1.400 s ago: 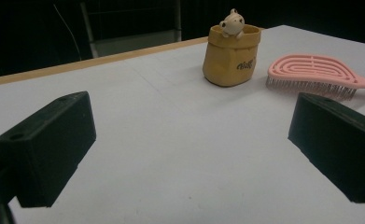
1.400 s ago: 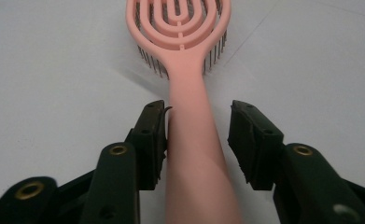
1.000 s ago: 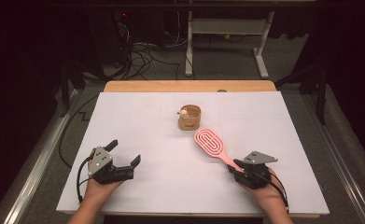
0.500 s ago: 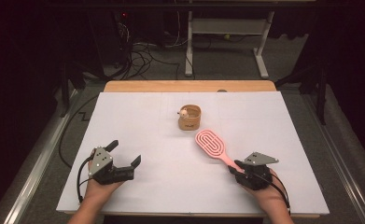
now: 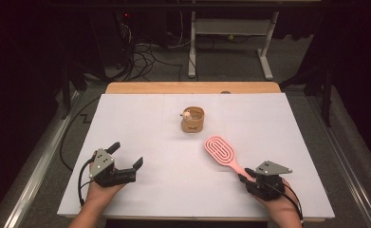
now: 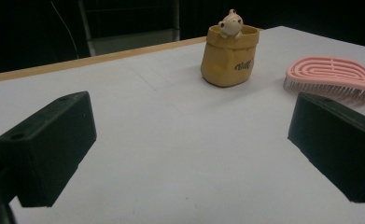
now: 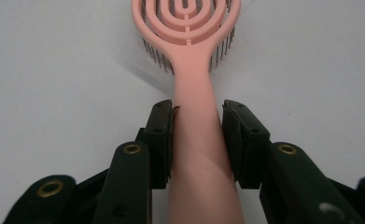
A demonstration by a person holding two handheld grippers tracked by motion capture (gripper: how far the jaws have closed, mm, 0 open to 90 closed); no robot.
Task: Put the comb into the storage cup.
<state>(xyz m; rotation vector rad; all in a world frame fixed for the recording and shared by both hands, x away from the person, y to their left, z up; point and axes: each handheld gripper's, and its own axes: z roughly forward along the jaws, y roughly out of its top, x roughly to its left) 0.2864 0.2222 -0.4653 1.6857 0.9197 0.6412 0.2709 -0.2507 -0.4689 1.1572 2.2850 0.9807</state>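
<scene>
High view: one pink brush point(image 5: 221, 151) clamped in right gripper point(image 5: 249, 176), one pot point(image 5: 192, 119), left gripper point(image 5: 126, 159) jaws wide.

**A dark lab recording bench**

Beyond the left gripper point(image 5: 126, 158), a white-covered table point(image 5: 145, 118) with a wooden edge stands in a blacked-out room. Farther off, tangled cables point(image 5: 143, 59) lie on grey floor beside a white metal stand point(image 5: 230, 35).
</scene>
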